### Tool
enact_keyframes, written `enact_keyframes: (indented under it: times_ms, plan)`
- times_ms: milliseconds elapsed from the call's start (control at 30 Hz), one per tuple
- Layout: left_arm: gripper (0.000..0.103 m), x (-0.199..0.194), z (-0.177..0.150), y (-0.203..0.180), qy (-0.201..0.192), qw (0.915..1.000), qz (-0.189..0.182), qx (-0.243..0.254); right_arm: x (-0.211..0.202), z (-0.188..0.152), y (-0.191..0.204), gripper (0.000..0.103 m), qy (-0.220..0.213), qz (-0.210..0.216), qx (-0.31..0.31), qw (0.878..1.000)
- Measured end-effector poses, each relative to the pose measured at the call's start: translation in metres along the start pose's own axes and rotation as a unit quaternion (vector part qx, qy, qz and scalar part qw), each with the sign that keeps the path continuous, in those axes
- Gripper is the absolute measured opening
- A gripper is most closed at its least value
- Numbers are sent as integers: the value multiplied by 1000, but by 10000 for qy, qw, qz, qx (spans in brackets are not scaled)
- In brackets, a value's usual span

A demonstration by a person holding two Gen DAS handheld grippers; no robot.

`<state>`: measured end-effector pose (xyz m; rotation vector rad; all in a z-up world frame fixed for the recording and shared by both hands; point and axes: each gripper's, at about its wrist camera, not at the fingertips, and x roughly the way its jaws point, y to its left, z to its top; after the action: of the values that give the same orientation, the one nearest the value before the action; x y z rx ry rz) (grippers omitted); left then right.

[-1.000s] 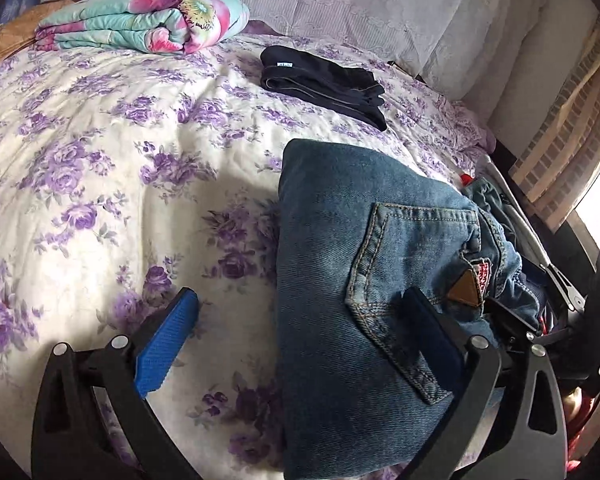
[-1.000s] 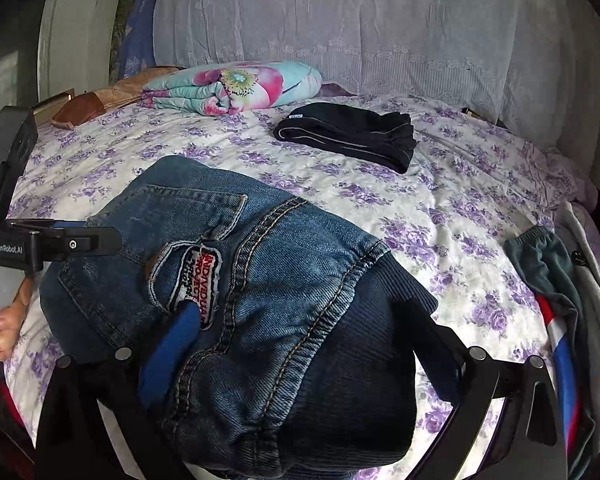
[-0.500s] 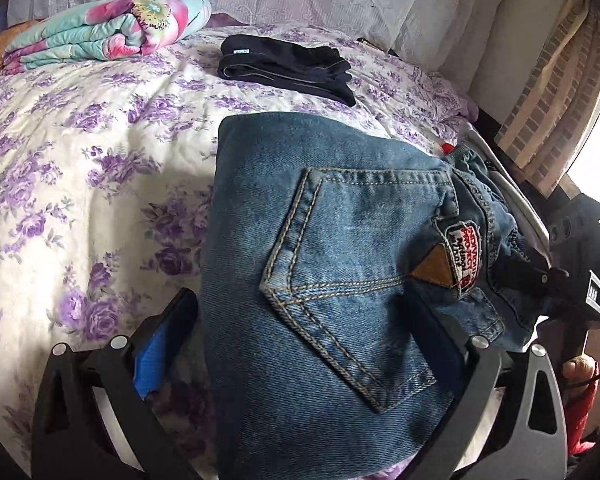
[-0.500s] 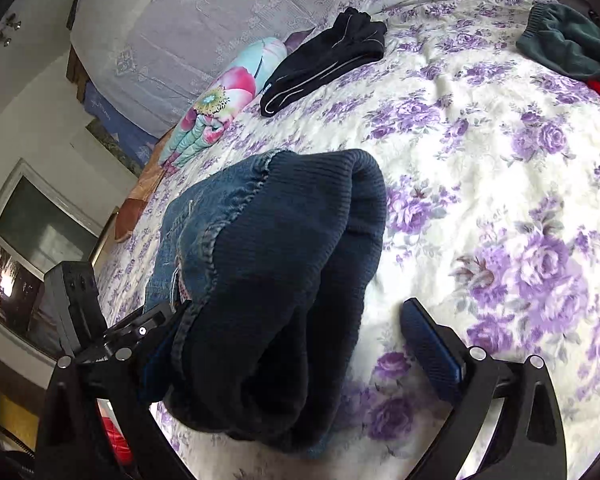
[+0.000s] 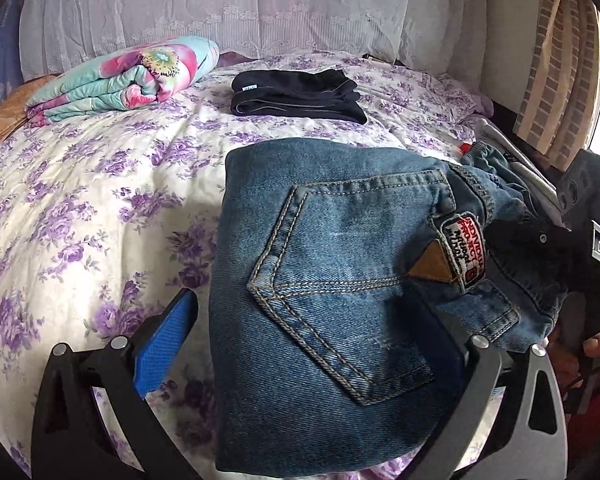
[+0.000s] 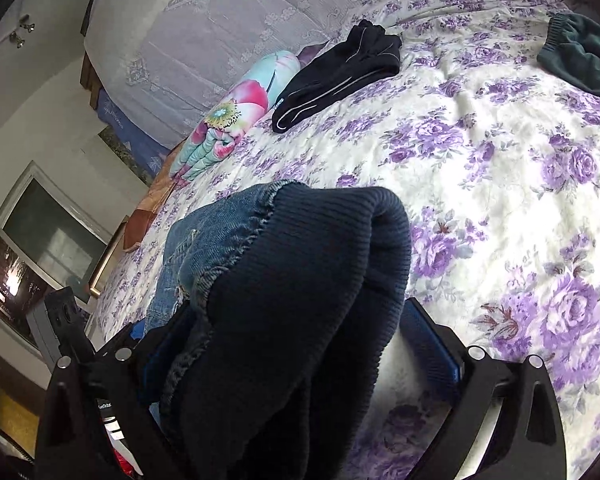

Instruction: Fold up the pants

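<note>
Denim sits in a compact bundle on the purple-flowered bed [image 5: 92, 184] now — the jeans [image 5: 332, 288] are folded down to a block with the back pocket and its red-and-white patch [image 5: 466, 252] facing up. Against the view 1 second back, the left claw [image 5: 300, 332] has drawn away a little: half a second ago the bundle lay right across both of its fingers, and now the blue pad of 1 finger stands clear over bare bedspread while the other finger is still overlapped by cloth. Its jaws are spread wide and grip nothing.

The right claw [image 6: 292, 344] has swung hard in that same second — it went from looking level over the pocket to a tilted view along the dark ribbed waistband [image 6: 312, 280], which bulges up between its fingers. Its jaws also stand well apart, with floral sheet showing beside the right-hand finger; the cloth is draped over it rather than pinched, as far as I can see.

My reading: the last fold is made and both tools are letting go, so this pair looks all but finished. Further up the bed a folded black garment [image 5: 296, 94] lies beside a rolled floral quilt [image 5: 120, 78], and a teal garment [image 6: 580, 56] waits at the bed's edge.
</note>
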<state>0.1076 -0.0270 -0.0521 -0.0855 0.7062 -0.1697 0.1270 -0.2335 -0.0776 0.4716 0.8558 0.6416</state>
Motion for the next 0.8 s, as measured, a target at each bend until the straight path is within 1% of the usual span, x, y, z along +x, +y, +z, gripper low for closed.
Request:
enact_keyframes:
  times_ms: [133,267,333,400,433,467,533,600,633,667,700,767,800]
  plan:
    - [99,-1,0,1,-10,10000,7,5,-3,-3,0,100,1,-19,-13,10000]
    - [99,-1,-1,1,-10,10000,3,12,-16,-16,3,100,63,-171,-125,9998]
    - [99,-1,-1,1,-8,10000,-6,8,-29,-22,4,100,-43,-305,-128,9994]
    - [99,-1,-1,1,-1,10000,-29,-20,-45,-27,8,100,-280,-486,-137,9983]
    - [99,-1,-1,2,13,10000,-68,-48,-54,-28,15,100,-451,-648,-271,9965]
    - [99,0,-1,4,36,9999,-118,-92,-62,-27,28,100,-638,-790,-537,9934]
    - [99,3,0,11,121,9990,-343,-255,-75,-25,60,100,-1006,-969,-1248,9823]
    - [99,4,0,21,205,9964,-636,-525,-80,-28,94,100,-1326,-934,-1959,9671]
    - [99,3,0,28,186,9948,-726,-688,-78,-30,108,100,-1399,-881,-2242,9604]
    - [99,0,-1,33,106,9939,-717,-830,-73,-34,118,100,-1356,-810,-2491,9555]
    - [99,-5,-1,38,-10,9934,-660,-942,-64,-40,126,100,-1188,-753,-2702,9525]
    - [99,-15,4,45,-206,9932,-498,-1030,-34,-55,133,100,-647,-774,-3024,9478]
    - [99,-19,10,47,-263,9939,-392,-993,-20,-64,133,100,-371,-827,-3146,9449]
